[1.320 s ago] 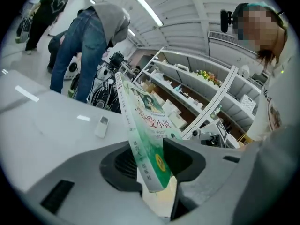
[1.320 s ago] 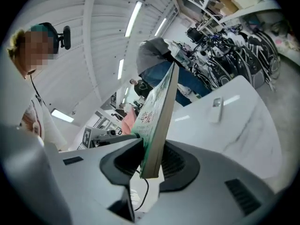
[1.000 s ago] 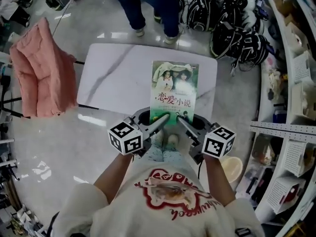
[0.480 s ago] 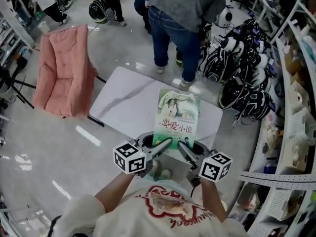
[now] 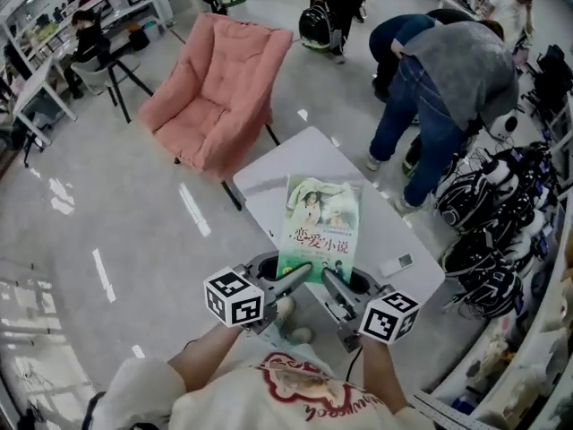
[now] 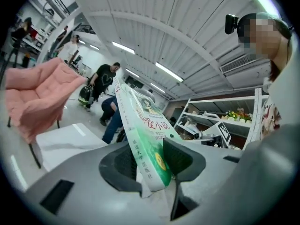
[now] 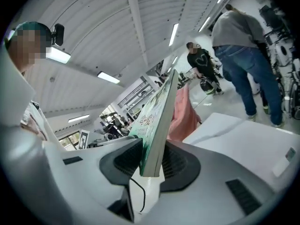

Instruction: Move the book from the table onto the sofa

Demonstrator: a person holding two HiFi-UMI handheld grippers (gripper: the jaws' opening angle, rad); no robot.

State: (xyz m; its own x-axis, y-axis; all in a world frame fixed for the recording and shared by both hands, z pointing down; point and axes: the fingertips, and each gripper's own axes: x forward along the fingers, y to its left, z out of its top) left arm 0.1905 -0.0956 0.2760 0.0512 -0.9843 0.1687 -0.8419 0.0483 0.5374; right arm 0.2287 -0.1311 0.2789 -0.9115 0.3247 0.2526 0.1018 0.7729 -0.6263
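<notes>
A green-covered book [image 5: 320,227] is held up by its near edge over the white marble table [image 5: 277,173]. My left gripper [image 5: 300,274] is shut on the book's near left corner and my right gripper [image 5: 329,278] on its near right corner. In the left gripper view the book [image 6: 140,139] stands between the left gripper [image 6: 152,163] pads. In the right gripper view the right gripper [image 7: 152,161] clamps the book [image 7: 157,121]; its jaws have just eased open slightly, with the book still pressed between them. The pink sofa [image 5: 215,92] stands beyond the table, at upper left.
A person in a grey top [image 5: 452,70] bends over right of the table, with others behind. A heap of black gear [image 5: 501,240] lies at the right. A small flat item [image 5: 397,263] rests on the table's near right corner. Desks [image 5: 54,52] line the far left.
Both grippers have risen with the book, which now tilts up off the table. The view has swung round, so the pink sofa now lies ahead beyond the table.
</notes>
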